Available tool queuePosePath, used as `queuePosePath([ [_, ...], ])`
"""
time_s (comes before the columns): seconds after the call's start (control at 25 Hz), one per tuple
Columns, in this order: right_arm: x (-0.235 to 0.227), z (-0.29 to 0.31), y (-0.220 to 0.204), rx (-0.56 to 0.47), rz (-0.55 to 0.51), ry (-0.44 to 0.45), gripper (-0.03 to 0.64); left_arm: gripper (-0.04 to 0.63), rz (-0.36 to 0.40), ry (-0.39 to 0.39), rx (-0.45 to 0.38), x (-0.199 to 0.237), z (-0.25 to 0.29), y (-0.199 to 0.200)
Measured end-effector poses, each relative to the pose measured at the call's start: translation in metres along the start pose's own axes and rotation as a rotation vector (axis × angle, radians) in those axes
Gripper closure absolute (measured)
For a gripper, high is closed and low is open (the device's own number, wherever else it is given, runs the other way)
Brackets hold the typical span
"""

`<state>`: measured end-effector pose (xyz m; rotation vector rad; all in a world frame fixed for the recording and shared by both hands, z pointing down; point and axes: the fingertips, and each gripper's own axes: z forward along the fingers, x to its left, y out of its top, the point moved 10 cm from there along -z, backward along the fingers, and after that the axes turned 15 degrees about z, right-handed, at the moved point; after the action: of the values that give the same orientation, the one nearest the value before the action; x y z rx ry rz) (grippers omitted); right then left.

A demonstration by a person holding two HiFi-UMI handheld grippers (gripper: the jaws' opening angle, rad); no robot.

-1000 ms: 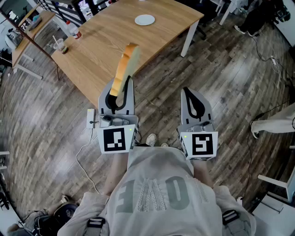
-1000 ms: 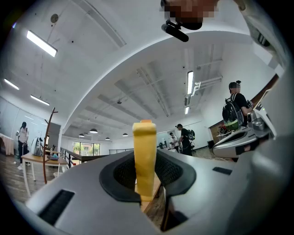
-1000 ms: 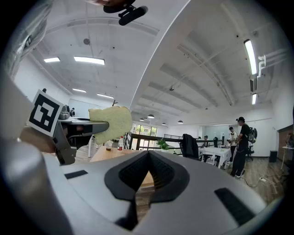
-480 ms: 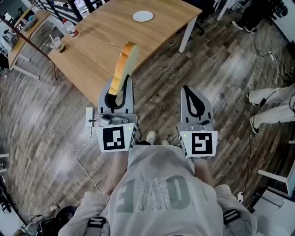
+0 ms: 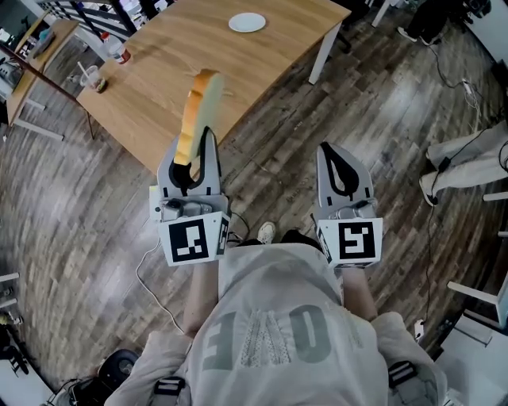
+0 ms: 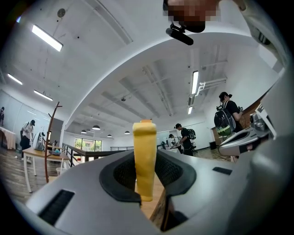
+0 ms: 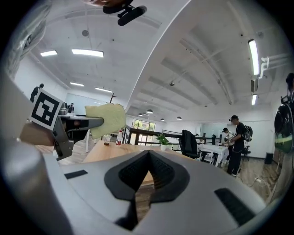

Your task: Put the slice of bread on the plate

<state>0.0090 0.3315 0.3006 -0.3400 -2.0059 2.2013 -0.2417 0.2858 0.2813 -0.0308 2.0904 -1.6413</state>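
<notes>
the wooden tabletop (image 5: 151,79) carries a white plate (image 5: 248,22) far back. the left hand-held gripper (image 5: 194,143) grasps the slice of bread (image 5: 198,99) upright; the right hand-held gripper (image 5: 332,151) is clenched shut.

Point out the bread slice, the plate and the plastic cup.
bread slice (image 5: 193,113): head view, middle of its crust edge.
plate (image 5: 247,22): head view, its bare centre.
plastic cup (image 5: 90,78): head view, its top.

Head view looks steeply down; all views probably share table (image 5: 171,55).
</notes>
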Motion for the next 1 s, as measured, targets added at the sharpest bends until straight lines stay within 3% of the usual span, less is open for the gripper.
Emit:
queuePosePath([
  [0.28, -0.003, 0.019, 0.002, 0.036, -0.036, -0.012, 0.6, 0.509, -0.04, 0.019, 0.041, 0.018, 0.011, -0.019],
  [0.56, -0.024, 0.053, -0.007, 0.046, -0.014, 0.007, 0.6, 0.509, -0.025, 0.029, 0.053, 0.015, 0.044, -0.032],
  [1.0, -0.141, 0.177, 0.006, 0.016, 0.026, 0.054, 0.6, 0.509, 0.008, 0.056, 0.069, -0.011, 0.196, -0.046],
])
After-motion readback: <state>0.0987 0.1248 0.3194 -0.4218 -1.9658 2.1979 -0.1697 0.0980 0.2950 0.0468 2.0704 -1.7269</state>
